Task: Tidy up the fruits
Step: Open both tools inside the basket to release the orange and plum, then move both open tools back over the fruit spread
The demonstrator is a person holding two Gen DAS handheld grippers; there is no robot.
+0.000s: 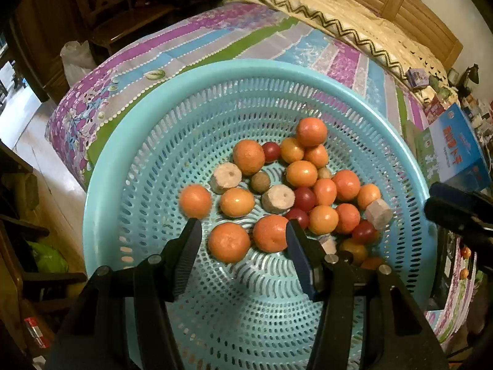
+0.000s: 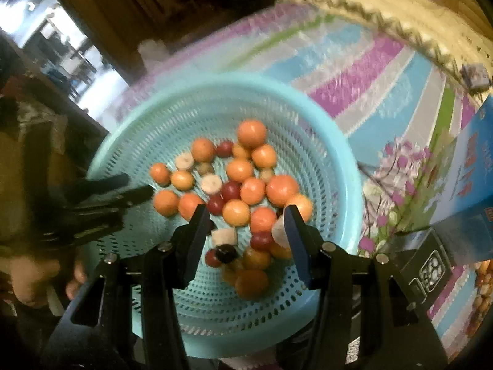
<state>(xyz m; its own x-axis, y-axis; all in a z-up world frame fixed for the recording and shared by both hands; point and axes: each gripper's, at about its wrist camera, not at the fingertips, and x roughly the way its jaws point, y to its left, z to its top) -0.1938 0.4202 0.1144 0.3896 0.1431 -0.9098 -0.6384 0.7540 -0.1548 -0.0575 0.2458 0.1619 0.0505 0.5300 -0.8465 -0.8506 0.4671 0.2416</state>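
A turquoise slotted basket [image 1: 215, 71] holds several small oranges [image 1: 229, 242], dark red round fruits [image 1: 271, 151], pale cut cylinders [image 1: 226, 177] and a brown round fruit [image 1: 260, 182]. My left gripper [image 1: 243, 231] hangs open just above the basket's near side, with two oranges lying below between its fingers, untouched. In the blurred right wrist view, my right gripper [image 2: 246, 215] is open over the same basket [image 2: 215, 83], above red fruits [image 2: 261, 240] and a pale piece [image 2: 224, 236]. Each gripper appears in the other's view: right gripper [image 1: 456, 212], left gripper [image 2: 123, 191].
The basket rests on a striped purple, blue and green bedspread [image 1: 215, 40], with a cream blanket [image 1: 339, 9] behind. A blue box [image 1: 456, 151] stands right of the basket, with loose fruit [image 1: 465, 252] nearby. A person's hand [image 2: 30, 277] is at lower left. Wooden furniture [image 1: 123, 15] lies beyond.
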